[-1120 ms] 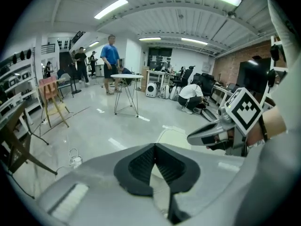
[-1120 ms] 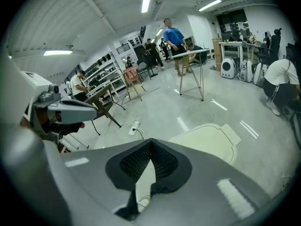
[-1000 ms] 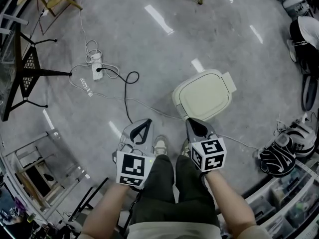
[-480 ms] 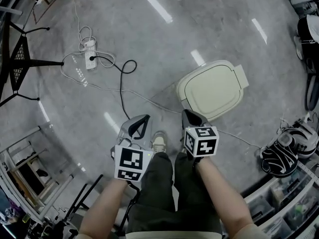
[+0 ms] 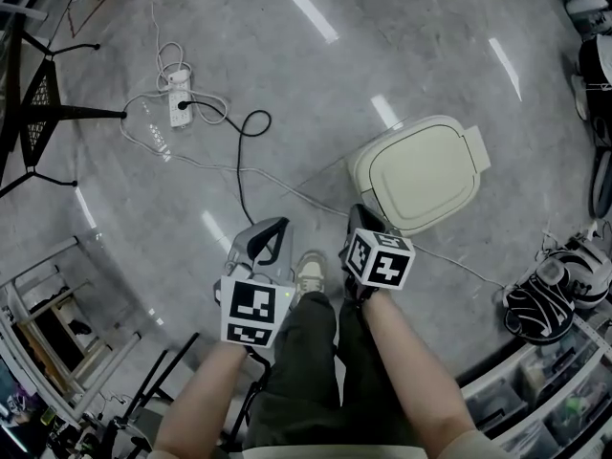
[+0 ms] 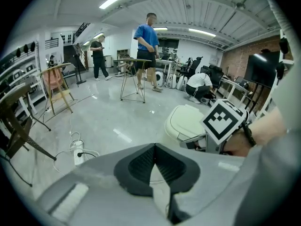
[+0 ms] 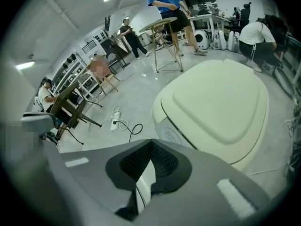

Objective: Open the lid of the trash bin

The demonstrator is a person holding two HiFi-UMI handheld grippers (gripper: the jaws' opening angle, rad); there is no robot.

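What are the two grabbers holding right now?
Nothing. The left gripper and the right gripper both have their jaws closed with nothing between them. Neither one grips the trash bin lid, which is shut.

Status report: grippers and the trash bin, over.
Left gripper shut, empty. Right gripper shut, empty, near front of trash bin. Lid down. Floor cable passes base.

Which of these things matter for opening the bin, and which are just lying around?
For the job:
trash bin, lid closed
right gripper, nearest the bin
left gripper

Just lying about:
power strip
black cable
sneakers
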